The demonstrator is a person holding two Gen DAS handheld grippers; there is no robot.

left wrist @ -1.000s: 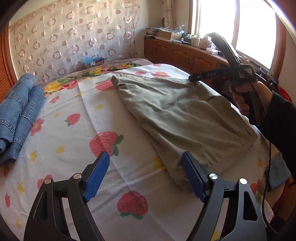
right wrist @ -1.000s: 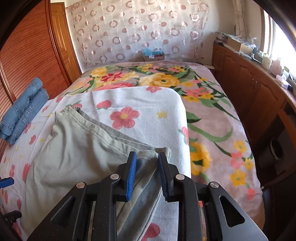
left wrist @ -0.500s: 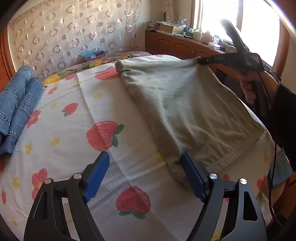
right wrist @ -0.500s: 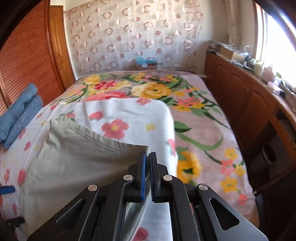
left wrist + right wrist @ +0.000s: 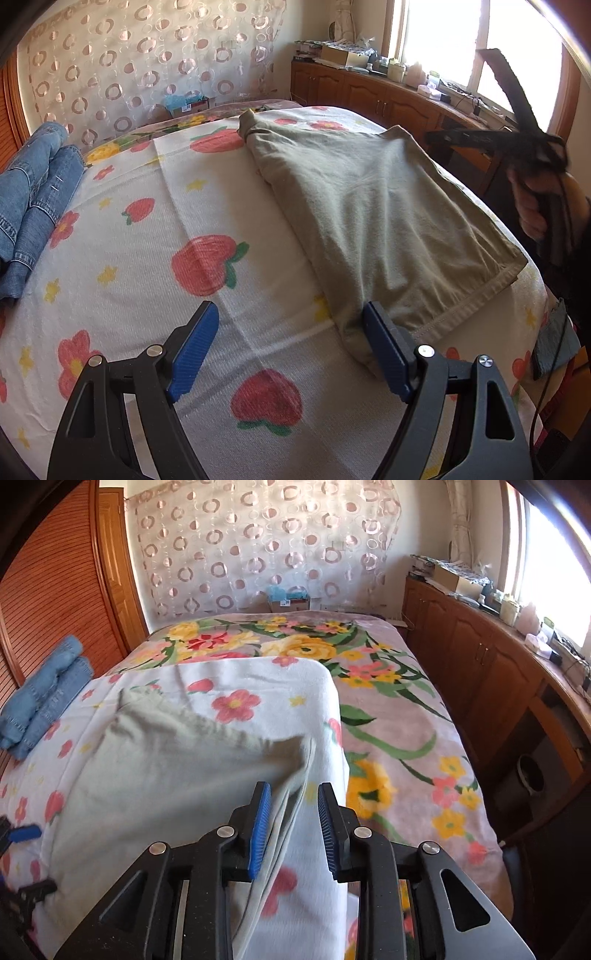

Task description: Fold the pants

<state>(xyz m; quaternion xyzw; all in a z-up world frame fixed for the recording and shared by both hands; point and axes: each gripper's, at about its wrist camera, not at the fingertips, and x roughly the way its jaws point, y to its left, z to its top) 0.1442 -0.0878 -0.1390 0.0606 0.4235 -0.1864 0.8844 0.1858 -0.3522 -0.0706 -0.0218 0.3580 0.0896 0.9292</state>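
Note:
The olive-green pants (image 5: 373, 218) lie folded on the white strawberry-print blanket (image 5: 207, 229); they also show in the right wrist view (image 5: 173, 760). My left gripper (image 5: 291, 350) is open and empty, low over the blanket, its right finger at the near corner of the pants. My right gripper (image 5: 293, 819) is open just above the pants' right edge, holding nothing. It also shows raised and blurred at the right of the left wrist view (image 5: 436, 137).
Folded blue jeans (image 5: 33, 199) lie at the bed's left edge, also in the right wrist view (image 5: 44, 694). A floral bedspread (image 5: 391, 716) covers the far bed. Wooden cabinets (image 5: 480, 672) with clutter run along the right. A louvred wardrobe (image 5: 51, 590) stands left.
My right gripper closed on the pants' right edge, lifted it, then opened and let it go. It has risen and moved right. My left gripper has stayed open and still.

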